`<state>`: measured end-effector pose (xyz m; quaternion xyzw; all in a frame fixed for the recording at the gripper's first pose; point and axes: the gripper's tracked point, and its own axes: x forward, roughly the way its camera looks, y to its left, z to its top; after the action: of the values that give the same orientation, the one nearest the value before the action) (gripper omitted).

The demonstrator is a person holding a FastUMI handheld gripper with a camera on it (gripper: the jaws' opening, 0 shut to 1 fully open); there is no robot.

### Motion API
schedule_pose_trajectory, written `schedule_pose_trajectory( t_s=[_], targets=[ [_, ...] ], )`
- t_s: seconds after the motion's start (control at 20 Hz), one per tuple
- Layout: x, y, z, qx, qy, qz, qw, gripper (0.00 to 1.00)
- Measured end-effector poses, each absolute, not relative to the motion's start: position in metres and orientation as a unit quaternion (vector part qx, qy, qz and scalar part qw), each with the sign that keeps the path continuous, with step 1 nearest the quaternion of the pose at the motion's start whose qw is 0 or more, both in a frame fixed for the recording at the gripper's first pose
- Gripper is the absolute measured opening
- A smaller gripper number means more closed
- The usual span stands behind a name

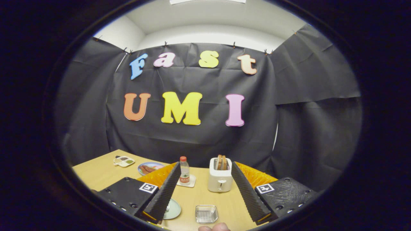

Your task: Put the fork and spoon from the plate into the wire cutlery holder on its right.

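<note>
— Gripper (205, 164) first: how do its fingers stand?

— Spread wide with nothing between the pads. I hold it above the wooden table (96, 175), both fingers reaching up from the bottom of the picture.

— Where's the wire cutlery holder (206, 214)?

— Lower middle of the picture, in the gap between my fingers and nearer the left one. It's a small squarish basket, seen from above.

— And the plate (174, 210)?

— Just left of the holder, half hidden behind my left finger. I can't make out the fork or spoon on it, so I can't tell which way their long axes point.

— Anything else?

— Farther up the middle, a white toaster (220, 179) with bread in its slots and a bottle (184, 170) on a coaster. To the left, a plate of food (150, 167) and a small tray (124, 161).
</note>
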<state>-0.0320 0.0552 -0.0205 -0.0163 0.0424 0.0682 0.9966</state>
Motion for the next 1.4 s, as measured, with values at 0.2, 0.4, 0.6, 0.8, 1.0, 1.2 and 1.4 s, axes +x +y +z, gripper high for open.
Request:
schedule_pose_trajectory(
  t_s=[0.2,0.4,0.6,0.8,1.0,1.2,1.4],
  targets=[
    [-0.035,0.091,-0.067,-0.025,0.114,0.096,0.989,0.95],
    [-0.043,0.136,-0.122,-0.038,0.205,0.144,0.968,0.95],
    [-0.048,0.161,-0.178,-0.050,0.281,0.158,0.945,0.95],
    [-0.050,0.179,-0.238,-0.065,0.344,0.149,0.925,0.95],
    [-0.057,0.192,-0.288,-0.079,0.388,0.148,0.906,0.88],
    [-0.056,0.205,-0.319,-0.087,0.415,0.149,0.893,0.71],
    [-0.049,0.204,-0.341,-0.080,0.442,0.121,0.885,0.54]
  ],
)
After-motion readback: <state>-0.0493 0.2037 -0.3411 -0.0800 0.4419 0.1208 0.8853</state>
